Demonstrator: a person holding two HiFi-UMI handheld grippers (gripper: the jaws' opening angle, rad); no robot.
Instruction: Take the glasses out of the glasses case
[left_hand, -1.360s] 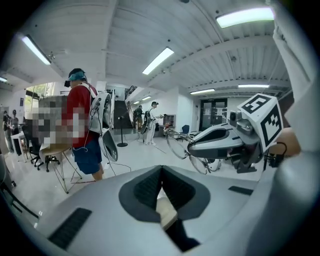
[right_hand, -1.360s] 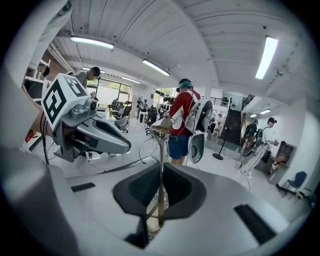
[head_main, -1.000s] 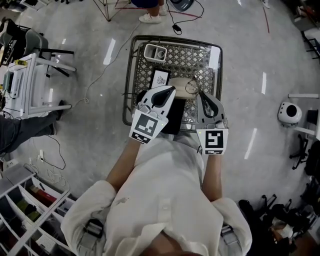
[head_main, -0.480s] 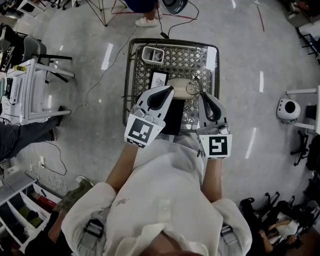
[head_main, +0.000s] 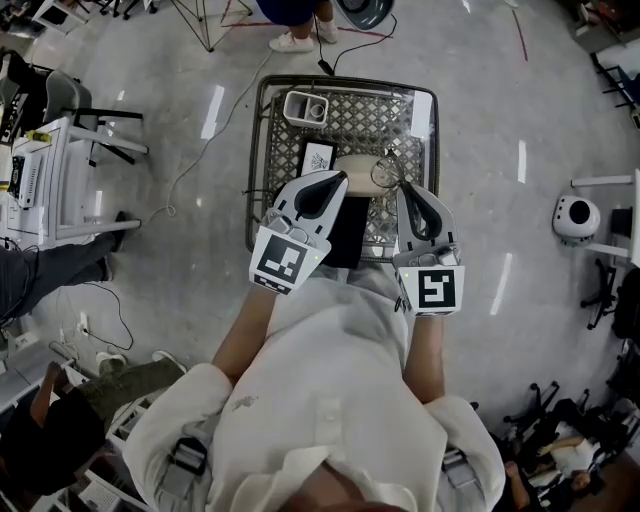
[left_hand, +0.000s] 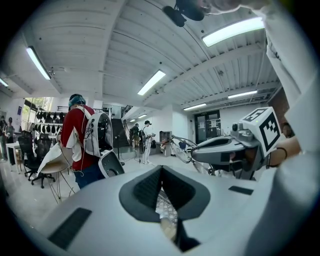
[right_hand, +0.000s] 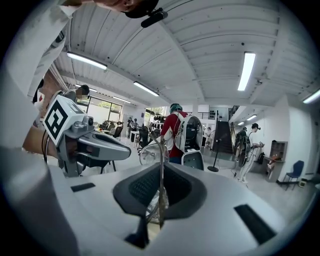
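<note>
Glasses (right_hand: 149, 154) are pinched by one thin arm between the jaws of my right gripper (right_hand: 161, 171), which is closed on it. The round lenses stick out just past its tips, a little to the left. My left gripper (left_hand: 161, 175) has its jaws pressed together with nothing between them, and it sits beside the right one. Ahead of both, between their tips, the beige case (head_main: 353, 167) lies on the wire-mesh tabletop (head_main: 400, 110), close beside the glasses.

Wire-rimmed glasses (head_main: 383, 175), temple pinched in right hand-held gripper (head_main: 403, 190); cream glasses case (head_main: 355, 167) just beside.
</note>
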